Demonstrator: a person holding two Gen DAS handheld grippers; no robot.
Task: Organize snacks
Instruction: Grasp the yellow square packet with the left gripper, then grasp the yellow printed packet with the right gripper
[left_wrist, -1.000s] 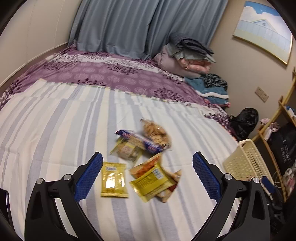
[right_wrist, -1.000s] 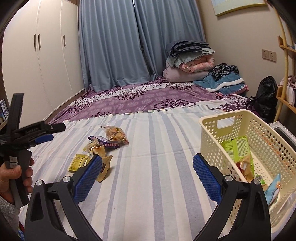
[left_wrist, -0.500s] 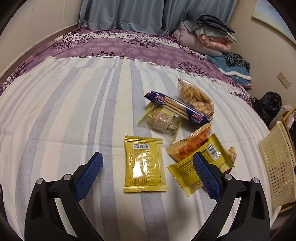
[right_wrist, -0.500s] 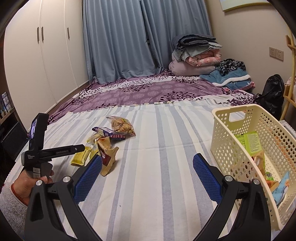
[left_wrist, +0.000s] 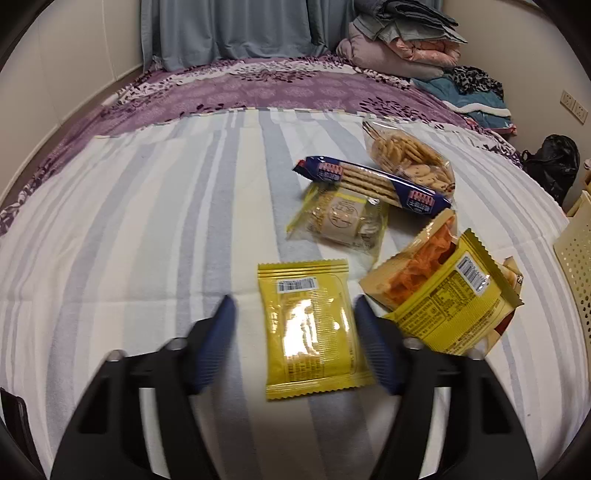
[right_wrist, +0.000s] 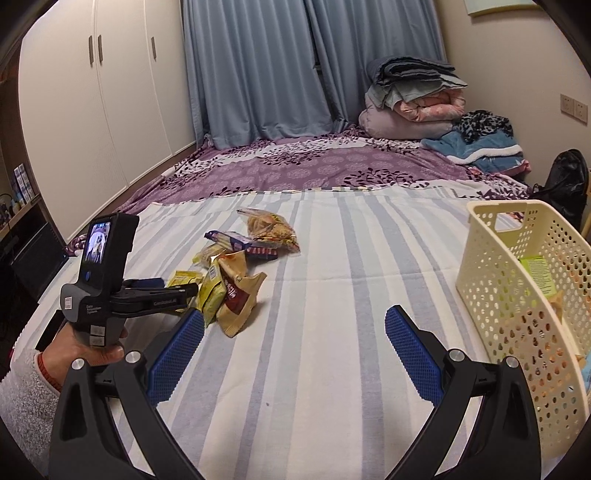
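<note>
Left gripper (left_wrist: 295, 328) is low over the striped bedsheet (left_wrist: 147, 240), jaws closing with the flat yellow packet (left_wrist: 312, 328) between them; the right pad looks at the packet's edge, the left pad is apart from it, so no grip yet. Right gripper (right_wrist: 295, 347) hangs spread wide over bare sheet with nothing between its pads, the cream basket (right_wrist: 491, 266) just to its right. Progress, my read: partly done. The basket already holds a few snacks: a green-labelled pack (right_wrist: 537, 271) and at least a couple more behind the perforated wall, exact number not readable. Left on the bed, counted near to far in the left wrist view: 1 flat yellow packet, 1 yellow bag with barcode (left_wrist: 450, 295) lying on 1 bag of orange chips (left_wrist: 417, 258), 1 clear round-cake pack (left_wrist: 340, 219), 1 blue cracker sleeve (left_wrist: 373, 184), 1 clear bag of small cookies (left_wrist: 410, 155). The right wrist view also shows 1 tan-and-brown bag (right_wrist: 238, 295) in that pile, mostly hidden in the left view. So 7 loose by my count, the pile overlaps, could be off by one. 1 basket, 2 grippers, 1 hand (right_wrist: 79, 343) visible on the left gripper's handle. Basket sits well apart from the pile, across the sheet. Folded bedding (right_wrist: 413, 96) stacked at the far wall, not part of the job.
</note>
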